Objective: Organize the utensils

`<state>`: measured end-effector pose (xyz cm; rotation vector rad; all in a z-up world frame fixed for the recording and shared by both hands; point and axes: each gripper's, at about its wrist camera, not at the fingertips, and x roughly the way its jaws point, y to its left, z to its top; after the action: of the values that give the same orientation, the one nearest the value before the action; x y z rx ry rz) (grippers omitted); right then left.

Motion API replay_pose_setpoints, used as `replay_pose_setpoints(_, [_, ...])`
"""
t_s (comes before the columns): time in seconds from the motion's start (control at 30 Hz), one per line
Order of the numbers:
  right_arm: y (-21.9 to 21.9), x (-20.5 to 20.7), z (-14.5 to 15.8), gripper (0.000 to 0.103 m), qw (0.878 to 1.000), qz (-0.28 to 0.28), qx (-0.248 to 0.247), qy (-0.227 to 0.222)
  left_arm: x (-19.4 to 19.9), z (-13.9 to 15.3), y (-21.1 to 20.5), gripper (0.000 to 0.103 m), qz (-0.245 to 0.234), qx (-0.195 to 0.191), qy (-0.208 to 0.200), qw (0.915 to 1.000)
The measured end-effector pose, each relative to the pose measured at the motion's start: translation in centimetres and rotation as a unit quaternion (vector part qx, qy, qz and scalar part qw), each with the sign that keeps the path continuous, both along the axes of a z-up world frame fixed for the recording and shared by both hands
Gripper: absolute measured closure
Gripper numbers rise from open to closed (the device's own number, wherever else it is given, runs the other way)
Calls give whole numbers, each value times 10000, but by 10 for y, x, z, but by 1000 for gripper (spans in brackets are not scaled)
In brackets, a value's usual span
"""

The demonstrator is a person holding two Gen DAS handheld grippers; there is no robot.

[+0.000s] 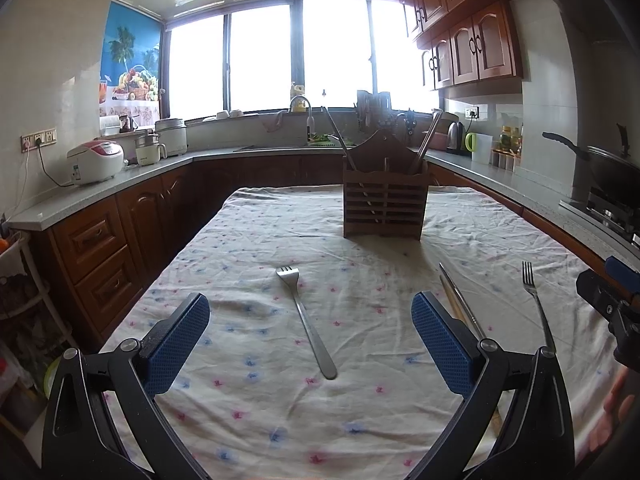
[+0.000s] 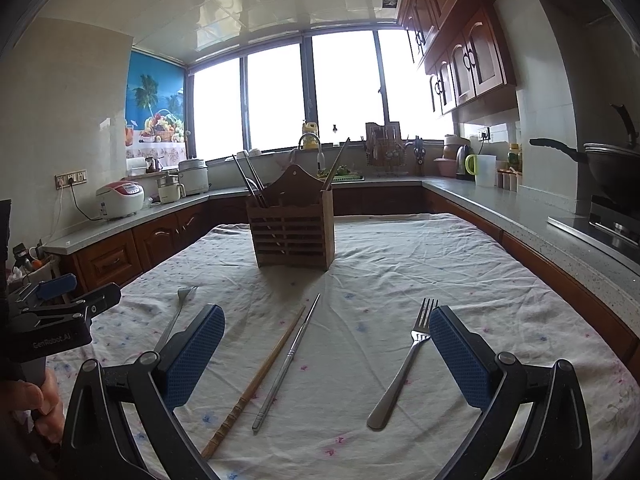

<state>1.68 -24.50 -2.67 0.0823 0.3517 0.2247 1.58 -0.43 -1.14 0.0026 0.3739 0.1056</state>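
A wooden utensil holder (image 1: 384, 200) (image 2: 292, 228) stands at the far middle of the cloth-covered table, with a few chopsticks sticking out of it. One steel fork (image 1: 306, 320) lies flat between the fingers of my left gripper (image 1: 310, 302), which is open and empty. A wooden chopstick (image 2: 256, 380) and a metal chopstick (image 2: 288, 360) lie side by side between the fingers of my right gripper (image 2: 327, 314), also open and empty. A second fork (image 2: 404, 364) (image 1: 538, 304) rests just inside its right finger.
The floral tablecloth (image 1: 248, 408) covers the table, with kitchen counters (image 2: 520, 216) around it on three sides. A rice cooker (image 1: 96, 160) sits on the left and a wok (image 2: 612, 164) on the right. A hand (image 2: 36, 408) holds the left gripper's handle.
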Motion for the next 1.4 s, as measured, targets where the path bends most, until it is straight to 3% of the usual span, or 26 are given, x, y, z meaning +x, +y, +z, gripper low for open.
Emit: replay_pose_setpoints(1.4, [2,0,7,0,9999,121,84,-69,4,4,-3,0,-60,56,-45,10000])
